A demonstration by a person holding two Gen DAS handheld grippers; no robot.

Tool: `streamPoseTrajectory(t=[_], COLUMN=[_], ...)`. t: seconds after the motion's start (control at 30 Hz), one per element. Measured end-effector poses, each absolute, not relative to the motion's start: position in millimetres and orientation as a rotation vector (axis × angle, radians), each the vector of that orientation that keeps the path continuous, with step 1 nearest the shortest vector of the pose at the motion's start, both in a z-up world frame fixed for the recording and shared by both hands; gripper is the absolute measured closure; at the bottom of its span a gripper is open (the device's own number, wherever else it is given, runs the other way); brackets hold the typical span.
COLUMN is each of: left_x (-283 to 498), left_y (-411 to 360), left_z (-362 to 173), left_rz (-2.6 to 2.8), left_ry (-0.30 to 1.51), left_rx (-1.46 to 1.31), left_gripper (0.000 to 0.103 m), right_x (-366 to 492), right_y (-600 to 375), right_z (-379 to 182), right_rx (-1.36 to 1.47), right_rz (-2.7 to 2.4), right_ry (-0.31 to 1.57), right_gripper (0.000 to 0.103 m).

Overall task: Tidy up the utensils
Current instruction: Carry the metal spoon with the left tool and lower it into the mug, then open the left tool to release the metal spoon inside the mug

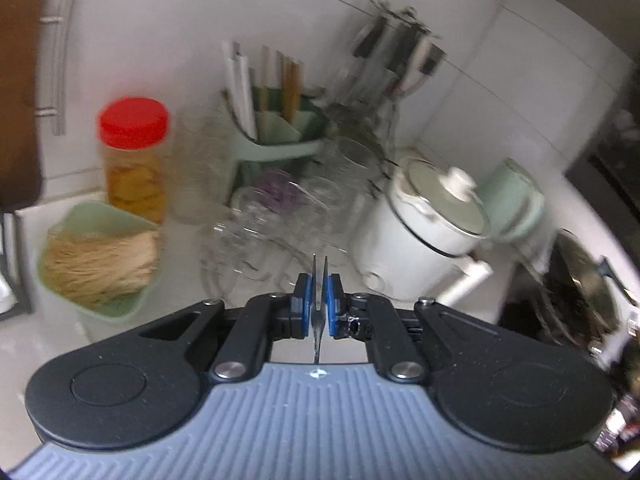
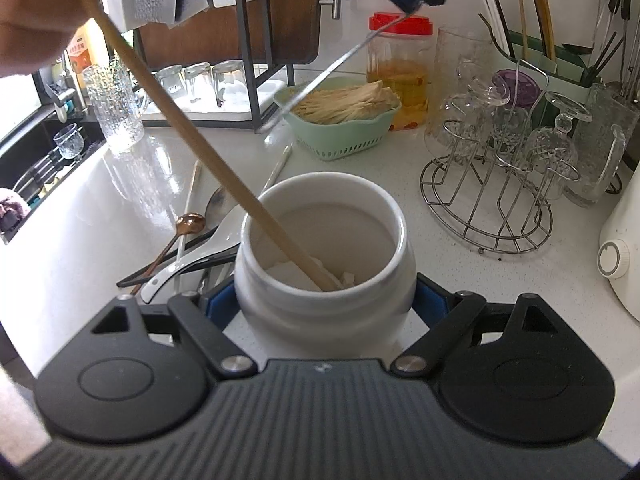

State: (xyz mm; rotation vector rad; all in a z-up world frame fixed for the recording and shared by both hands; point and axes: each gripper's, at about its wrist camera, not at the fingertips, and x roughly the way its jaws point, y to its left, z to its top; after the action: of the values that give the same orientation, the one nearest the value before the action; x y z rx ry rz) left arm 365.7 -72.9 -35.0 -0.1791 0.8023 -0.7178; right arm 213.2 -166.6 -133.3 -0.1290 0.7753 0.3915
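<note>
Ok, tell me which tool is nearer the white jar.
Right. The right tool is shut on the white jar, one finger on each side. The left tool hangs above and beyond it, gripping a thin metal utensil.

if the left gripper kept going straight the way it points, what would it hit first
Most likely the clear glasses on the wire rack, straight ahead of the left gripper, whose fingers are shut on a thin metal utensil. Blur leaves depth unclear; the white pot sits just to the right.
</note>
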Motion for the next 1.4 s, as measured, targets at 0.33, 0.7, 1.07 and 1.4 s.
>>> streamPoseTrajectory(t=[0.33, 0.7, 1.07, 1.4], left_x=[399, 384, 361, 349], left_y=[-79, -85, -79, -92], left_z=[-40, -56, -38, -34], left_rz=[-0.819, -0.900, -0.896, -0.865], left_ry=[0.894, 1.015, 1.141, 1.264], left_rx=[-0.112, 0.013, 0.134, 0.278], left_gripper=[0.093, 0.093, 0.093, 0.093], right_x=[213, 215, 216, 215], right_y=[-166, -165, -164, -164], right_z=[-133, -133, -133, -134], right_rx=[-0.131, -0.131, -0.121, -0.119], right_rz=[0.392, 0.391, 0.378, 0.371], right_ry=[0.774, 0.776, 0.774, 0.766], right_gripper=[0.012, 0.012, 0.012, 0.012])
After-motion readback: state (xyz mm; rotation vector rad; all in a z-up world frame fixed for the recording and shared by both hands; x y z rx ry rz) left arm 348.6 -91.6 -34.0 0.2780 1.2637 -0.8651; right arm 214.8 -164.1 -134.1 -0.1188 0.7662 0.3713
